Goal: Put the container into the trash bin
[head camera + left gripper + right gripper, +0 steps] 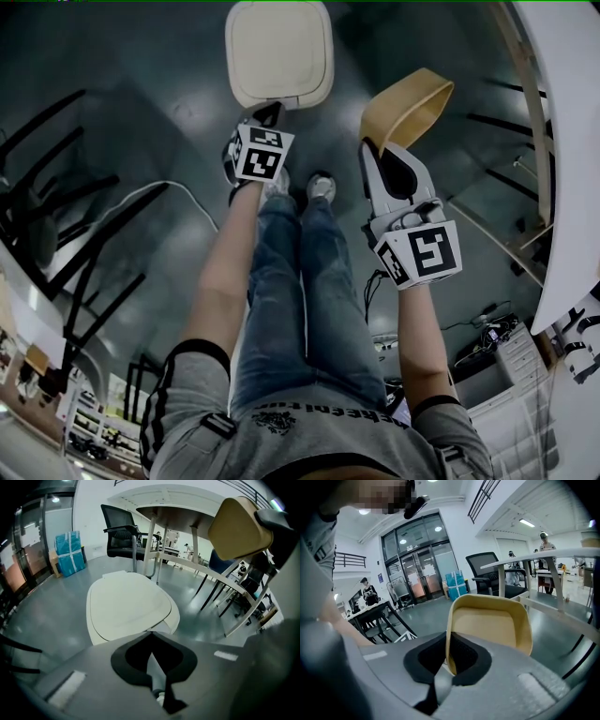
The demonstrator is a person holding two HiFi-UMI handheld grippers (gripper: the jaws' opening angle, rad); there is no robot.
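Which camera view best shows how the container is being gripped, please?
The right gripper view: the right gripper is shut on the rim of the tan container, seen close up. The head view shows it from above, the contact hard to make out. The left gripper view shows only its outside, upper right.

Glossy dark grey floor (141, 122), catches pale reflections. White cable (173, 184) trails across it. Black chair legs (66, 197) at left of head view; curved white table edge (567, 141) at right. Black mesh office chair (123, 536) stands beside a white table (187, 515) on pale slanted legs. Blue wrapped packages (70, 552) sit by the wall, near glazed panels. Glass double doors (423, 569), dark-framed, at far end. Strip lights (526, 523) on white ceiling; black railing (485, 494) above. Black-legged desk (377, 613) at left.
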